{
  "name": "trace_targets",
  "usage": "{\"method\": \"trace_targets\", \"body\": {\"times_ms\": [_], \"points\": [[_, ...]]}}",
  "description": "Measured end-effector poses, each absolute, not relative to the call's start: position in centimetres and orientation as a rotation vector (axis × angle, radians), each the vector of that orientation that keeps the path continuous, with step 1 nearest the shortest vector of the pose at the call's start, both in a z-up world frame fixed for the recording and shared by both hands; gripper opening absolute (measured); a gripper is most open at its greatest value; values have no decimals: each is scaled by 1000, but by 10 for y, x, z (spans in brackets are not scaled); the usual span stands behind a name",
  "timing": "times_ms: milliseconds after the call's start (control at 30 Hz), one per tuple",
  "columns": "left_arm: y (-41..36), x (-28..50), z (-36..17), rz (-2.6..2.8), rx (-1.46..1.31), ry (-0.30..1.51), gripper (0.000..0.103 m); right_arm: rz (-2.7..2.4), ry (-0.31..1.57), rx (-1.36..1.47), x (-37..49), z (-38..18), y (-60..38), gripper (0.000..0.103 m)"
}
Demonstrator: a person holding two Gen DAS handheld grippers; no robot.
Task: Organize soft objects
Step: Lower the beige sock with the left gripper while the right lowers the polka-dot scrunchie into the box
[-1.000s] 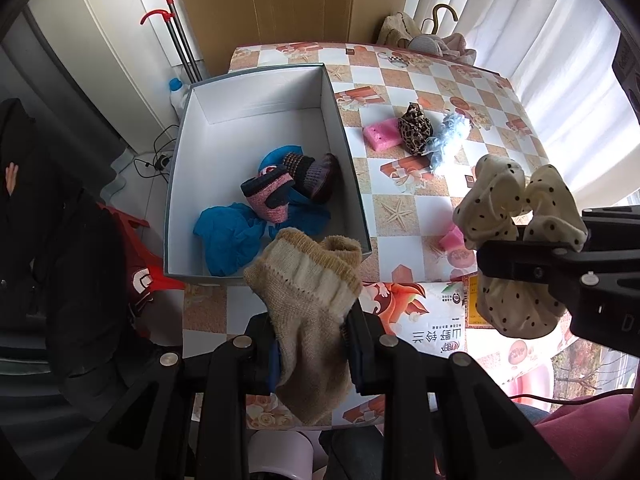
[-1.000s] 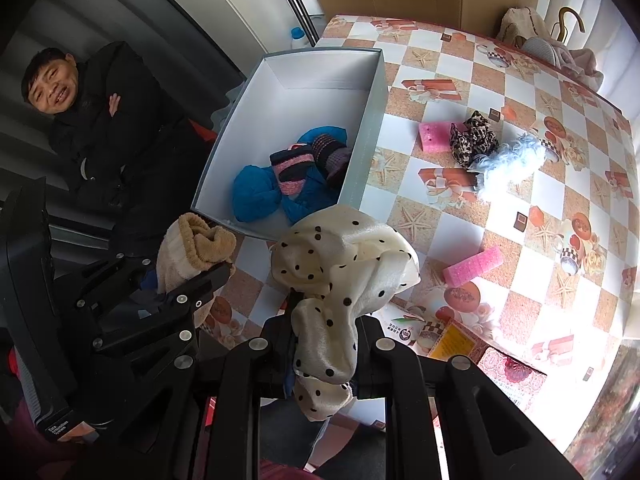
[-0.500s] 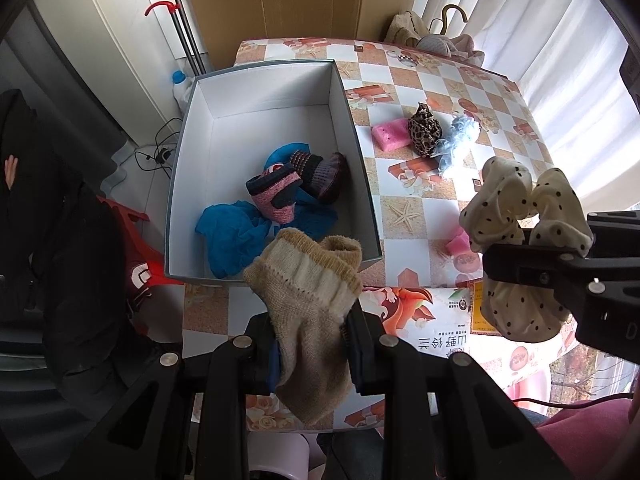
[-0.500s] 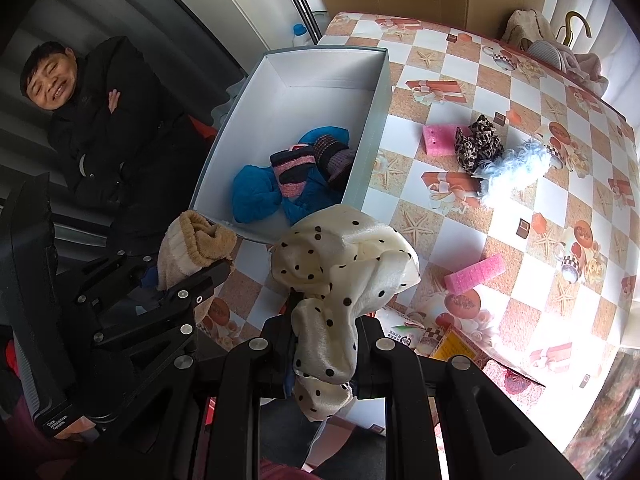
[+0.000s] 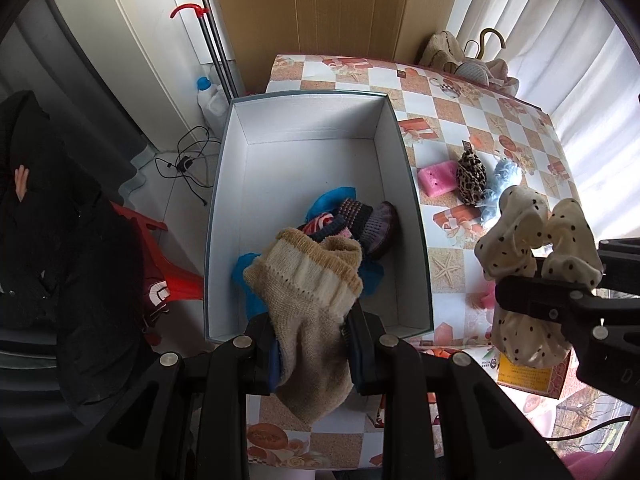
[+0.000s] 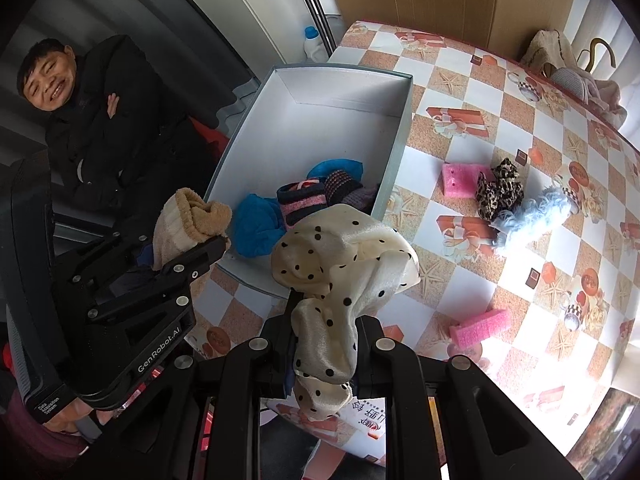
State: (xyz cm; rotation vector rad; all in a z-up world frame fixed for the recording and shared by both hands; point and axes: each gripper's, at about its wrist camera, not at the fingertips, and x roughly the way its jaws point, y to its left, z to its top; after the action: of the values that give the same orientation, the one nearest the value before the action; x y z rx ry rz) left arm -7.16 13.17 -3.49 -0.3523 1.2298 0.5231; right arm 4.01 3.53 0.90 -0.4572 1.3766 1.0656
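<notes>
A counter [image 5: 448, 116] under a checkered cloth printed with starfish and gift boxes fills the middle of the room; behind it a brown cardboard panel [image 5: 340, 8] leans against the wall; white curtains [image 5: 568, 52] on the right let in pale daylight; a white cabinet door [image 5: 132, 40] stands at the left, with red-handled poles [image 5: 212, 48] and a plastic bottle with a blue cap [image 5: 208, 98] beside it; a black cable [image 5: 184, 160] trails over the grey tiled floor; a red plastic stool [image 5: 160, 256] sits nearby; a person in a dark coat [image 6: 108, 120] stands smiling, arms folded.
</notes>
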Motion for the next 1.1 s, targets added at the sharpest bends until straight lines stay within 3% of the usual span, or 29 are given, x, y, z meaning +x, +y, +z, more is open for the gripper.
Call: {"method": "trace_targets", "body": {"times_ms": [1100], "points": [[190, -19, -94, 612, -423, 1334, 28, 1028, 1414, -371, 104, -30, 136, 20]]}}
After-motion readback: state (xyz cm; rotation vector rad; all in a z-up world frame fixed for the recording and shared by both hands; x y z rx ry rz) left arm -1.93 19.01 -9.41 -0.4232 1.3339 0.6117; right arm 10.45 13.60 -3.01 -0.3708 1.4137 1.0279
